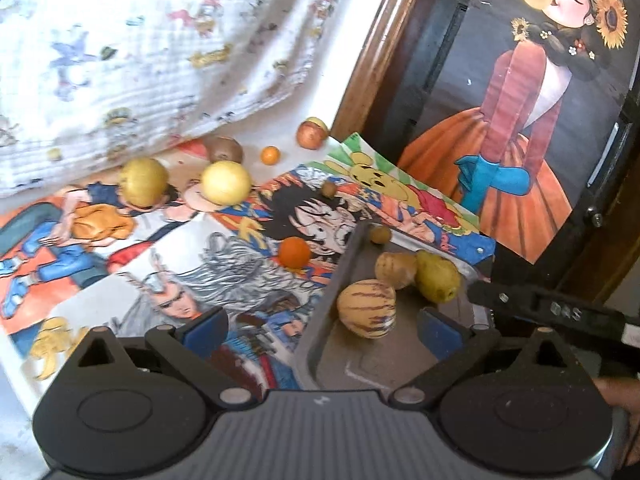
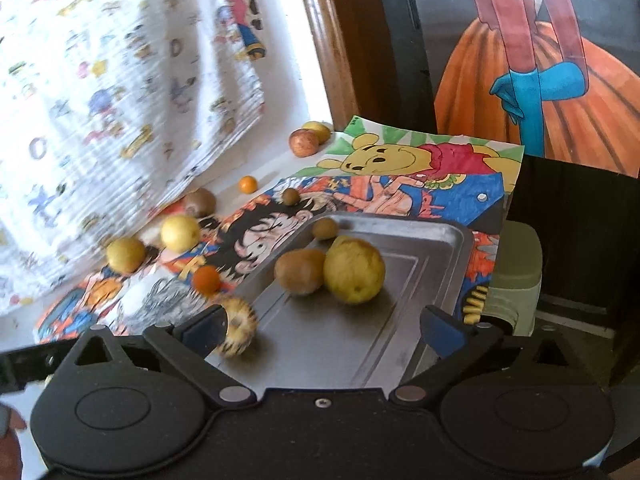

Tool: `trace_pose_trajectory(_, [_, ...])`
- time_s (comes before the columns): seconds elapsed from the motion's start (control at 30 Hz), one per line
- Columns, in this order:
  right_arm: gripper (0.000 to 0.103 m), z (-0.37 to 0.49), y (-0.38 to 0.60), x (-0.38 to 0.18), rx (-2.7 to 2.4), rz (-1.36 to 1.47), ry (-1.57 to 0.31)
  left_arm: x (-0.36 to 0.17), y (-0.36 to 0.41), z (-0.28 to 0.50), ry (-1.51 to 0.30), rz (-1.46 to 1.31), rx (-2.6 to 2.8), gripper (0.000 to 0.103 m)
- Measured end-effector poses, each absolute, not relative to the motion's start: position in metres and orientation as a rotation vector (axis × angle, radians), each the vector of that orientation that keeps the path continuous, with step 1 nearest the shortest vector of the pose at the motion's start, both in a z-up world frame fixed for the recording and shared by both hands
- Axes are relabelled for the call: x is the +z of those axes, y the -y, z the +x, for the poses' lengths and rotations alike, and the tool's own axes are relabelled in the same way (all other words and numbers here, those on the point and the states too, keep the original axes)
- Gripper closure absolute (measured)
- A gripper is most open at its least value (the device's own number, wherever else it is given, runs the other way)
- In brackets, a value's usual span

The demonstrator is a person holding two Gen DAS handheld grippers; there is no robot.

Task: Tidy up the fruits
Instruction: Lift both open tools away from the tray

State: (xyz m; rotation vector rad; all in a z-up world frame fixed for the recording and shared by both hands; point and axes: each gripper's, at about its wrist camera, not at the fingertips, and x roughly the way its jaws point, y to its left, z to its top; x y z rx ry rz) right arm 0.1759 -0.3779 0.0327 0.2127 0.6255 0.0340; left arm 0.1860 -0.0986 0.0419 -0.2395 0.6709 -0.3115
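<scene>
A metal tray [image 1: 344, 264] holds a striped fruit [image 1: 367, 309], a brown fruit [image 1: 394, 269], a yellow pear [image 1: 438, 278] and a small brown fruit [image 1: 380, 234]. My left gripper [image 1: 322, 328] is open over the tray's near edge, and its pads touch nothing. My right gripper [image 2: 322, 330] is open above the tray [image 2: 440, 236]. The blurred striped fruit [image 2: 236, 330] lies beside its left finger. Loose on the table are an orange [image 1: 295, 253], two yellow fruits [image 1: 226, 182] [image 1: 143, 182], a kiwi [image 1: 224, 149], a small orange [image 1: 270, 155] and an apple [image 1: 310, 135].
Cartoon drawings [image 1: 180, 264] cover the table under the tray. A patterned white cloth [image 1: 120, 60] hangs at the back left. A wooden frame [image 1: 376, 52] and a poster [image 1: 520, 120] stand behind. A pale green container [image 2: 516, 276] sits right of the tray.
</scene>
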Motion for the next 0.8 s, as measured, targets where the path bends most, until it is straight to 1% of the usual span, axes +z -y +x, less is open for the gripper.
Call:
trace_pose_trajectory(0.4, [0.001, 0.109, 0.333, 0.035, 0.039, 0.173, -0.671, 0.036, 0.071, 0.16, -0.692, -0.163, -0.239, 0.001])
trace_pose_trajectory(0.63, [0.001, 0.083, 0.312, 0.02, 0.02, 0.308, -0.725, 0.029, 0.053, 0.149, -0.737, -0.148, -0.207, 0.001])
trace_pose_trajectory(0.8, [0.001, 0.069, 0.297, 0.018, -0.015, 0.347, -0.746, 0.027, 0.04, 0.145, -0.747, -0.163, -0.204, 0.001])
